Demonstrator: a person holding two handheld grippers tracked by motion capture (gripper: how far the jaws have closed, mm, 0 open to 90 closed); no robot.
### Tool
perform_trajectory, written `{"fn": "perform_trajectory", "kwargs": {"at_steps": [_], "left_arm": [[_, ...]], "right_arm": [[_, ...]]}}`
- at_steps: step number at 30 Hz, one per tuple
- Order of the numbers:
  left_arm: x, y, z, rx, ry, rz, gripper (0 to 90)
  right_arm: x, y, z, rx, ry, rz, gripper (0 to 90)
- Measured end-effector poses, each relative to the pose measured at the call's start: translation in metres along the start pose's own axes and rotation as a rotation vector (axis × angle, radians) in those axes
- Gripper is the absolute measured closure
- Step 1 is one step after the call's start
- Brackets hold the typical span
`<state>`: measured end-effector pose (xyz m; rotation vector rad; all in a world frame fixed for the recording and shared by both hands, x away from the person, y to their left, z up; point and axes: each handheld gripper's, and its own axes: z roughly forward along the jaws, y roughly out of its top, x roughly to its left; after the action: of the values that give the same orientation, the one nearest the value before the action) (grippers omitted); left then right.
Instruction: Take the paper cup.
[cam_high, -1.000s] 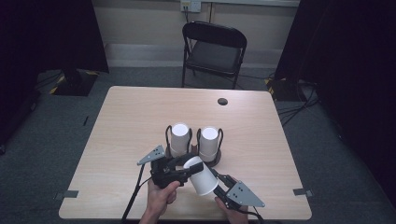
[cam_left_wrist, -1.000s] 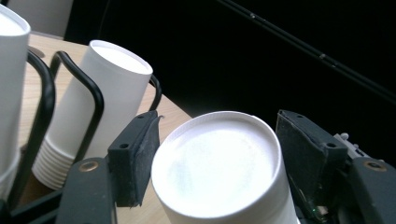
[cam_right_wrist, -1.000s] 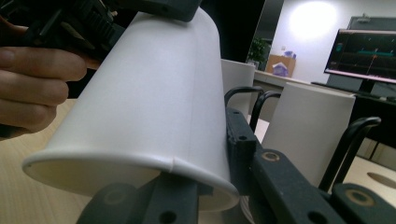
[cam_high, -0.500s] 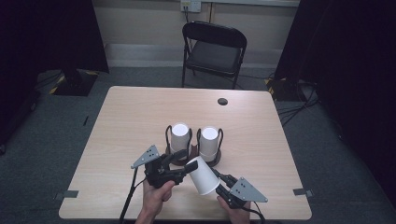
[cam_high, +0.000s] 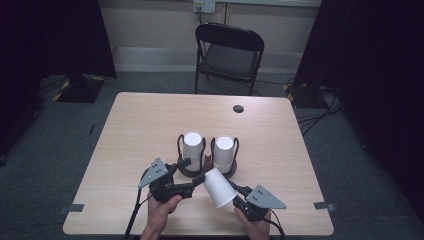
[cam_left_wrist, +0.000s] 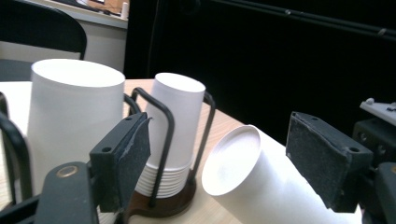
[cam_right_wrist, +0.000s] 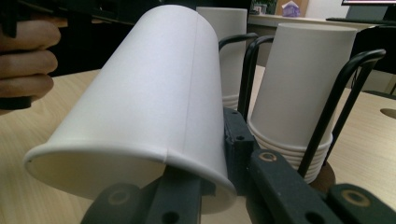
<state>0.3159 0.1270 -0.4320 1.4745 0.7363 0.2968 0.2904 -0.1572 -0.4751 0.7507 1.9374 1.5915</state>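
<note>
A single white paper cup (cam_high: 220, 187) is pinched at its rim wall by the right gripper (cam_high: 239, 196), whose jaws are pressed together on the thin paper. In the right gripper view one jaw is seen inside the cup's open mouth and the other against its outer wall, with the cup (cam_right_wrist: 140, 107) lying tilted on its side above and ahead of the jaws. Its closed base is pointed away from the right gripper, toward the left gripper (cam_high: 192, 181).

The jaws of the left gripper are spread and have just been opening. In the left gripper view the cup's round base (cam_left_wrist: 232, 160) is seen between the two black pads, nearer the right-hand pad (cam_left_wrist: 322, 156), and neither pad is pressed on it. The left-hand pad (cam_left_wrist: 125, 158) is seen in front of a stack of cups.

Just beyond both pairs of jaws, two stacks of white paper cups are stood upside down in a dark holder with black wire loops on round brown bases: the left stack (cam_high: 192, 147) and the right stack (cam_high: 223, 152). The held cup is just beside the holder's base (cam_high: 192, 171), apart from the stacks.

All of this is set on a light wooden table (cam_high: 140, 125). A black folding chair (cam_high: 227, 55) is stood behind the table's far edge.
</note>
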Motion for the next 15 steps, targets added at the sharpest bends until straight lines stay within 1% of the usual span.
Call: {"fn": "perform_trajectory", "kwargs": {"at_steps": [3,5,7,8,9,10,12,15], "left_arm": [[0.0031,-0.0030,-0.0024,0.003,0.023,0.005,20.7],[0.0038,-0.0045,-0.0045,-0.003,0.036,0.019,20.7],[0.0050,-0.0058,-0.0069,0.000,0.035,0.030,20.7],[0.0052,-0.0064,-0.0079,0.002,0.053,0.037,20.8],[0.0049,-0.0071,-0.0087,0.001,0.078,0.052,20.8],[0.0055,-0.0076,-0.0096,0.008,0.082,0.071,20.8],[0.0069,-0.0088,-0.0099,0.021,0.077,0.086,20.3],[0.0072,-0.0102,-0.0098,0.063,0.088,0.131,18.1]], "right_arm": [[-0.0001,0.0001,0.0012,0.025,0.000,0.009,85.7],[-0.0005,0.0004,0.0017,0.041,-0.002,0.014,85.6],[-0.0007,0.0008,0.0020,0.059,-0.003,0.018,85.6],[-0.0008,0.0008,0.0021,0.069,-0.002,0.020,85.6],[-0.0010,0.0008,0.0023,0.076,-0.005,0.020,85.6],[-0.0013,0.0010,0.0022,0.086,-0.004,0.026,85.6],[-0.0024,0.0010,0.0020,0.098,0.000,0.030,85.7],[-0.0035,0.0019,0.0020,0.127,0.003,0.029,85.7]]}}
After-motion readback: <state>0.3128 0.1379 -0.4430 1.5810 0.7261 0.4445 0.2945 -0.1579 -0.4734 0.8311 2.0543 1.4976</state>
